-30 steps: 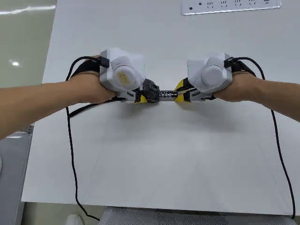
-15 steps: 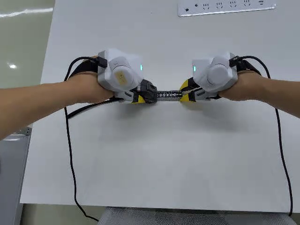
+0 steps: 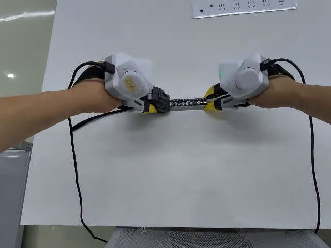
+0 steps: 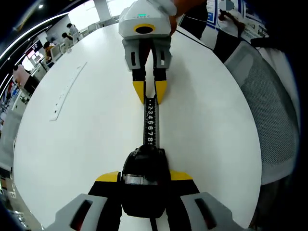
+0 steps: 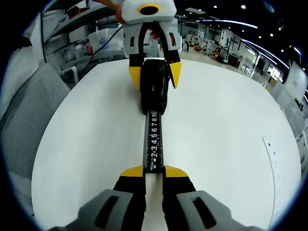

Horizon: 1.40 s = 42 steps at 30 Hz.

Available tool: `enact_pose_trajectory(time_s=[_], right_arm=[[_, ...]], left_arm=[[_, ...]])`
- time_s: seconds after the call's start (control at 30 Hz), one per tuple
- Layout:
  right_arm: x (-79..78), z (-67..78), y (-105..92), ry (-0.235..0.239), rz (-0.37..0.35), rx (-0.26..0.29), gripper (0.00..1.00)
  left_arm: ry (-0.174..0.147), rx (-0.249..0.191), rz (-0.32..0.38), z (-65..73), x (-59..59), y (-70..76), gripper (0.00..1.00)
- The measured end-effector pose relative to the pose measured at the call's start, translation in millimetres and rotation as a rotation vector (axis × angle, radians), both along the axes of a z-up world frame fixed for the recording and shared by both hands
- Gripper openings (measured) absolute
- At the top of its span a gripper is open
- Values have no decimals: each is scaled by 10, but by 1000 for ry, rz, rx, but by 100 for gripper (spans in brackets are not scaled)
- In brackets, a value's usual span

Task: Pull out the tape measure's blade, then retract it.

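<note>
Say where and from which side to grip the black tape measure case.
Grip the black tape measure case across its flat sides, from behind, opposite where the numbered blade exits, as the left gripper does: it stands on edge, leaving the blade clear.

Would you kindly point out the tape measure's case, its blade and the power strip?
case point(image 4: 144, 182): left gripper view, middle of the black housing.
blade point(image 5: 153, 139): right gripper view, on the printed numbers.
power strip point(image 3: 243, 8): head view, middle of its white body.
</note>
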State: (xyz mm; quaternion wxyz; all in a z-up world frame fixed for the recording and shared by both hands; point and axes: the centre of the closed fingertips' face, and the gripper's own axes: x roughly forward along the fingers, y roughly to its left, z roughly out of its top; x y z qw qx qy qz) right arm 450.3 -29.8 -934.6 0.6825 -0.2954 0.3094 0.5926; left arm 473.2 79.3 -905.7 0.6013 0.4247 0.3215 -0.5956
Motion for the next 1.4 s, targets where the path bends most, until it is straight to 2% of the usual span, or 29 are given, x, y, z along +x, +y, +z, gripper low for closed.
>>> enact_pose_trajectory(time_s=[0.4, 0.6, 0.73, 1.17, 1.2, 1.4], right_arm=[[-42, -20, -217, 7, -11, -24, 11], [-43, -21, -244, 6, -11, -25, 11], [-50, -37, -363, 8, -20, -37, 11], [-47, -60, -432, 9, -29, -48, 11], [-46, -72, -492, 9, -35, -57, 11], [-48, -82, -567, 11, -45, -70, 11]], left_arm=[[1, 4, -1, -5, 5, 0, 32], [1, 4, -2, -1, 2, -1, 32], [1, 8, -6, -3, -1, -6, 32], [2, 10, -8, -2, -4, -7, 32], [3, 11, -6, -4, -5, -6, 32], [5, 13, -4, -9, -3, -6, 32]])
